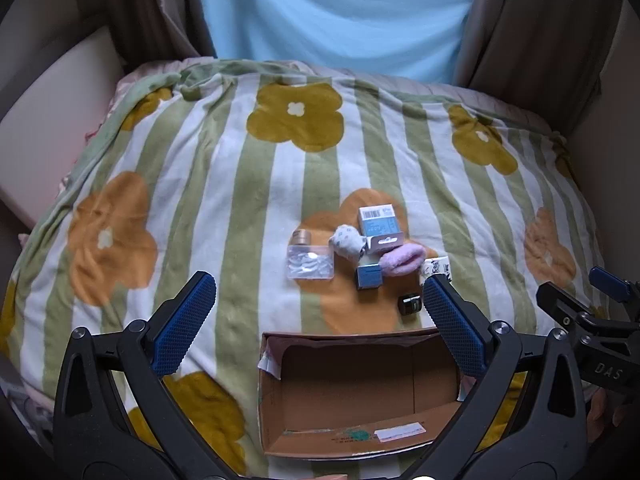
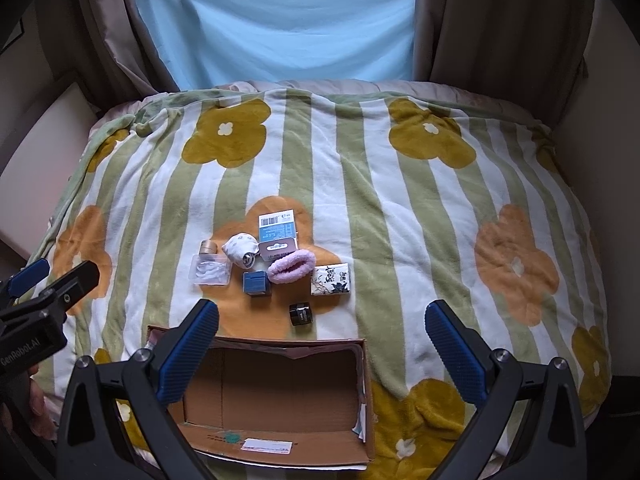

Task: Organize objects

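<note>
Both tongs hang above the near edge of a bed covered by a striped flower blanket (image 2: 400, 208). The left tongs (image 1: 320, 324) stand wide apart, holding nothing. The right tongs (image 2: 322, 344) likewise stand wide apart, holding nothing.

An open cardboard box (image 2: 280, 384) lies on the blanket at the near side, directly below both tongs. Inside it only bare cardboard and a label on the near flap are visible.

The items to be sorted sit in a cluster just beyond the far wall of the box, on an orange flower:
- A light blue carton with a barcode (image 2: 277, 226) lies farthest.
- A small pinkish tin (image 2: 278, 249) rests against its near end.
- A rolled white patterned sock (image 2: 241, 254) lies left of the tin.
- A pink fuzzy item (image 2: 291, 266) lies just near and right of the tin.
- A small blue box (image 2: 257, 283) stands just left of the pink item.
- A white packet with dark floral print (image 2: 331, 279) lies right of the pink item.
- A small black jar (image 2: 302, 313) stands nearest the box, apart from the others.
- A clear plastic pouch (image 2: 211, 271) lies at the left end, with a small gold cylinder (image 2: 208, 247) just beyond it.

A blue curtain (image 2: 280, 20) hangs at the far side.
</note>
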Motion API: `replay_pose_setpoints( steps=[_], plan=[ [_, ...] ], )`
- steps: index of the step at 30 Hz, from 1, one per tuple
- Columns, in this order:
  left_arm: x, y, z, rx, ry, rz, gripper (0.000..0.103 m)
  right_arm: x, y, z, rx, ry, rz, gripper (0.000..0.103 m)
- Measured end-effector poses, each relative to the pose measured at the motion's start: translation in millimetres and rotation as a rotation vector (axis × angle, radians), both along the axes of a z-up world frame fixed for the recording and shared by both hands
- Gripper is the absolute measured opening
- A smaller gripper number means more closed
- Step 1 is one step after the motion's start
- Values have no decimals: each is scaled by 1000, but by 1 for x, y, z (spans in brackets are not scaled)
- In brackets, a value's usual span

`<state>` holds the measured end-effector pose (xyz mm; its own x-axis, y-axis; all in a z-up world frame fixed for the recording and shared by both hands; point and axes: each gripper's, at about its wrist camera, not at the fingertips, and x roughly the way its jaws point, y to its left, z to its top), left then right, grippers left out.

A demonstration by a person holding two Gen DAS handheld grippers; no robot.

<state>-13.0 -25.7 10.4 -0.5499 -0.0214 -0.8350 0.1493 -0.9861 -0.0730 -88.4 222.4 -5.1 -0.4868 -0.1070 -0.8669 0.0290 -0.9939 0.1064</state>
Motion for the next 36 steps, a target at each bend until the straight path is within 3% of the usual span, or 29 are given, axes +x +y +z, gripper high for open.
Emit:
replay_pose_setpoints(
  steps=[4,16,23,36],
  plan=[
    [-1,2,0,-22,-10,-3,103,-1,1,2,-2,10,1,102],
    [2,0,7,41,15,5,103,0,0,4,-7,29,-14,102],
    [1,8,15,-34,30,-7,103,2,-1,6,-13,33,-14,102],
    [5,13,24,-48,73,-19,103,3,-4,9,-1,47,-28,102]
  ],
)
